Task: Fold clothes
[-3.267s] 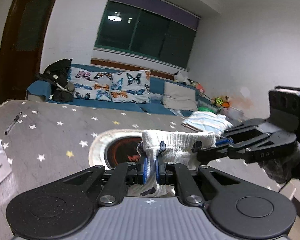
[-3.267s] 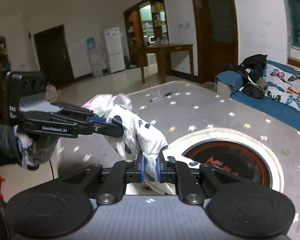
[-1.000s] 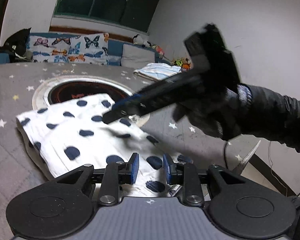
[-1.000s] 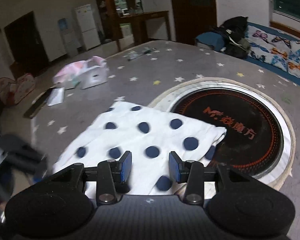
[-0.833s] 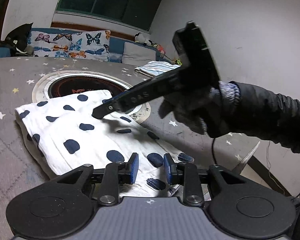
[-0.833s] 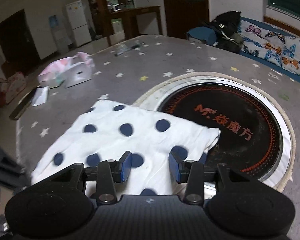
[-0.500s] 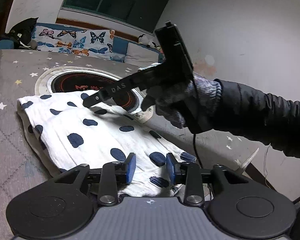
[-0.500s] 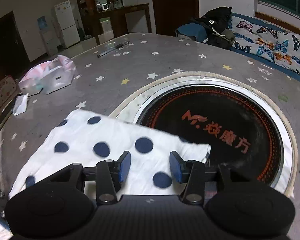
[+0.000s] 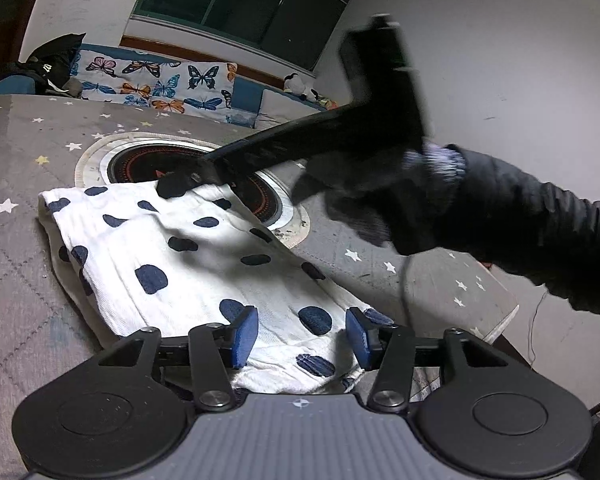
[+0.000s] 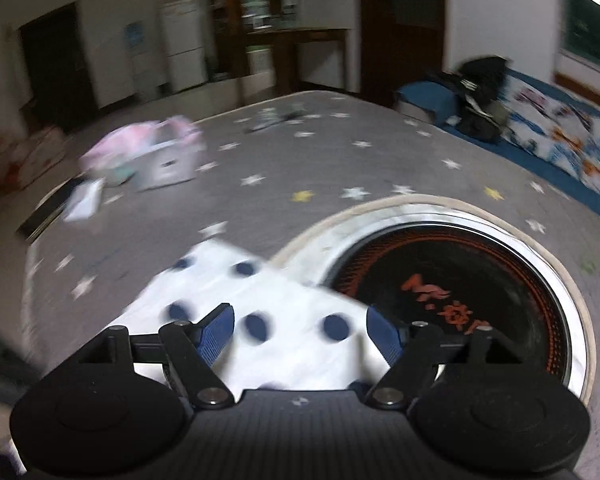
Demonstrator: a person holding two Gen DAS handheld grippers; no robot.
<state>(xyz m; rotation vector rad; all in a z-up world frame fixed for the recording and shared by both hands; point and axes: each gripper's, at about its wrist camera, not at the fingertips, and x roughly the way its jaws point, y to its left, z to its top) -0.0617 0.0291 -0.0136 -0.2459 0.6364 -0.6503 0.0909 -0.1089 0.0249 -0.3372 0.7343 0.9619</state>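
Between my left gripper's [image 9: 302,330] wide-spread blue pads lay the near edge of the polka-dot garment [image 9: 188,256], held by neither. My right gripper [image 10: 300,330] also stood wide, empty, above the garment's far corner [image 10: 284,320], its tip blurred in the left view. Flat on the star-printed grey cover [image 9: 16,264], the cloth overlapped the round black burner [image 10: 456,292]. Beyond stood a butterfly-print sofa [image 9: 152,80].
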